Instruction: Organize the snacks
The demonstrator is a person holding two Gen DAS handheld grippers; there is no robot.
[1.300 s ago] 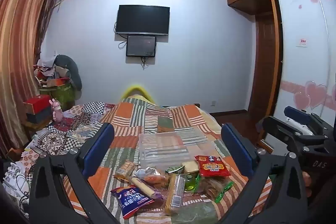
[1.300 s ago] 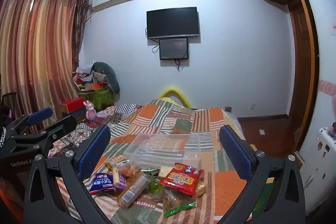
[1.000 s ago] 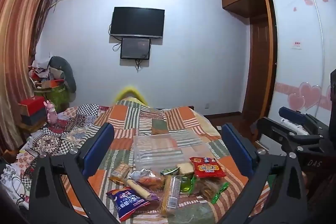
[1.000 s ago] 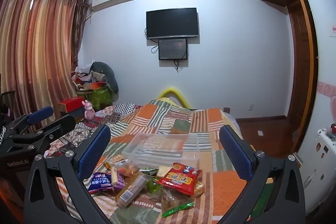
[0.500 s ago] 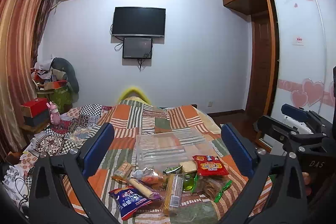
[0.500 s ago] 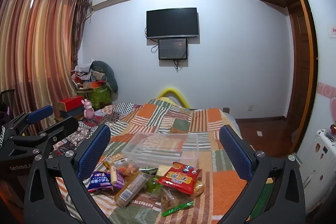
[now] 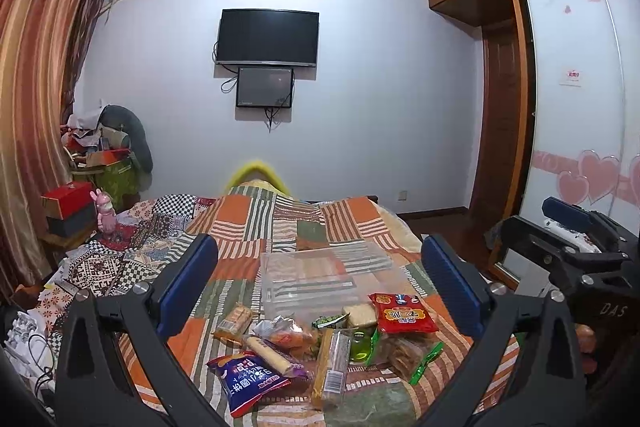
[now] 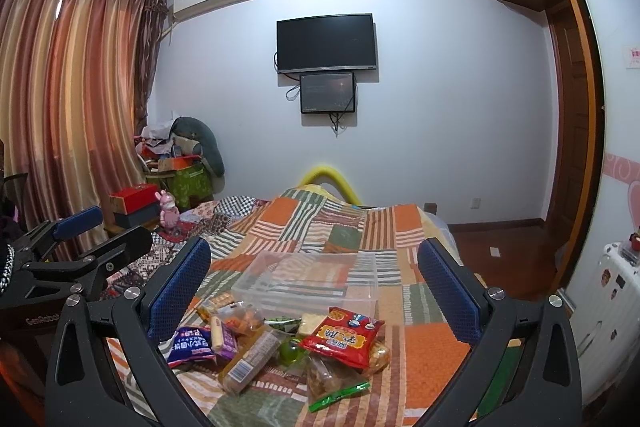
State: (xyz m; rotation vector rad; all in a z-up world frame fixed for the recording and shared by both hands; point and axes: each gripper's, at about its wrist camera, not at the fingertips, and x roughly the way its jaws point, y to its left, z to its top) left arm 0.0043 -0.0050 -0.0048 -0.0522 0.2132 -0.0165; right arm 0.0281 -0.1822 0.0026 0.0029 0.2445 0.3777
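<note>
Even, slightly dim indoor light; sharp focus between the fingers (image 7: 188,279); strong fisheye bending and dark vignetted corners.

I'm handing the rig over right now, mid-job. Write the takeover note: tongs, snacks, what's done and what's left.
Left tongs: open, empty, raised above the bed.
Right tongs: open, empty, also raised.
Clear plastic bin sits on the patchwork quilt; nothing visible inside.
Snacks lie piled in front of the bin: red bag, blue bag, long cracker sleeve, green-clipped packet and smaller packets.
Done: nothing sorted yet.
Left: move every snack into the bin, probably starting with the red bag on top.
</note>
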